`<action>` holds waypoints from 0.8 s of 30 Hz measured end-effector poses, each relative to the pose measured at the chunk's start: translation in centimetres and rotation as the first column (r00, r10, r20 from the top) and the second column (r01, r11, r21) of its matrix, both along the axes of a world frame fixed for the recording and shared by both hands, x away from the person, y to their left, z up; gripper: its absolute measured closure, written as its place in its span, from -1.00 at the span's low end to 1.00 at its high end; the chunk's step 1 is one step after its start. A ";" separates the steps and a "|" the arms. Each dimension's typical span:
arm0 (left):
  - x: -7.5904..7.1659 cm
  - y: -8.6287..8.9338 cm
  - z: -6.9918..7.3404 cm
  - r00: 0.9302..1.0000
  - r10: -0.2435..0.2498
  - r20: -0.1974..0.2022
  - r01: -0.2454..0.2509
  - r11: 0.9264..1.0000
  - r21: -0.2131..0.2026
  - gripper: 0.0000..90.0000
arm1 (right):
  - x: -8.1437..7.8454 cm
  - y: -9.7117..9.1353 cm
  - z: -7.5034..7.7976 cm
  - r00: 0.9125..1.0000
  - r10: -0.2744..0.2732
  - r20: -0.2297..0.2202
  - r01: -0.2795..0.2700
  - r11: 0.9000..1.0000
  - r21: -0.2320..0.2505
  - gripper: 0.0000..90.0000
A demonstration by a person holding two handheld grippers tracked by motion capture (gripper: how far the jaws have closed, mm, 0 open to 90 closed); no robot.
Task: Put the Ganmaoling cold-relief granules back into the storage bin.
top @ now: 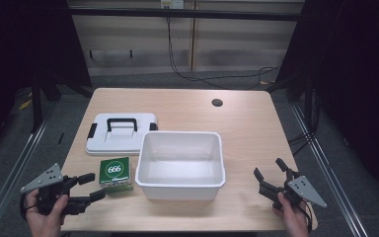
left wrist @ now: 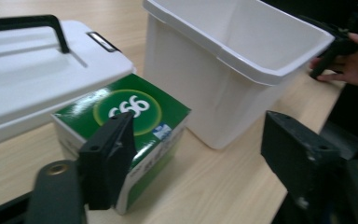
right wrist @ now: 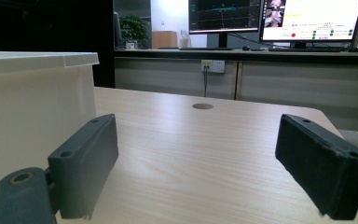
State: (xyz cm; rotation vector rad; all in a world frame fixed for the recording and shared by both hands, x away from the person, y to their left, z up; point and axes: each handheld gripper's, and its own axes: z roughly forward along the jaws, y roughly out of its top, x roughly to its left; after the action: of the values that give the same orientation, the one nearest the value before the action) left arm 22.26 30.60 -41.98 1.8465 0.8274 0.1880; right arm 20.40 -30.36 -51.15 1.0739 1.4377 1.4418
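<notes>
While jaws of left gripper (top: pixel 90 186) stand apart and empty, green box (top: pixel 115 173) noted just ahead on table (top: pixel 246 128), beside white tub (top: pixel 180 165). Right gripper (top: pixel 268 168) likewise agape, well off.

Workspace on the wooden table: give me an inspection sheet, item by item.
Surface: light wooden table, round cable hole near the far edge.
Job's things: green cardboard box marked 666 lying flat beside the empty white plastic tub; white lid with a black handle behind the box.
Clutter: nothing seen.
Grippers: left gripper near the box, jaws apart and holding nothing; right gripper at the tub's other side, jaws open and empty.
Cables: black cables on the floor beyond the table.
Surroundings: beige cabinets behind; lit monitors in the right gripper view.
</notes>
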 end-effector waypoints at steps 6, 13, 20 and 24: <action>0.4 0.0 -0.2 0.999 0.030 -0.019 -0.030 1.000 0.009 -0.54 | 0.0 0.0 0.0 1.000 0.000 0.000 0.000 1.000 0.000 -0.72; 0.5 0.3 0.0 0.998 0.048 -0.028 -0.048 0.999 0.005 -0.54 | -0.1 0.0 0.0 1.000 -0.002 0.007 0.002 1.000 -0.001 -0.73; 0.3 1.0 0.6 0.999 0.047 -0.006 -0.047 0.997 -0.062 -0.54 | -0.1 0.0 0.0 1.000 -0.006 0.008 0.006 1.000 -0.002 -0.73; 0.2 0.5 1.8 0.997 -0.024 0.077 0.026 0.999 -0.022 -0.61 | -0.1 0.0 0.0 1.000 -0.006 0.008 0.006 1.000 -0.002 -0.73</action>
State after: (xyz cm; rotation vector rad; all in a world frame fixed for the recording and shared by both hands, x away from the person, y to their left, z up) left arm 22.47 31.14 -40.18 1.8158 0.7499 0.2308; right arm 20.33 -30.33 -51.17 1.0691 1.4285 1.4383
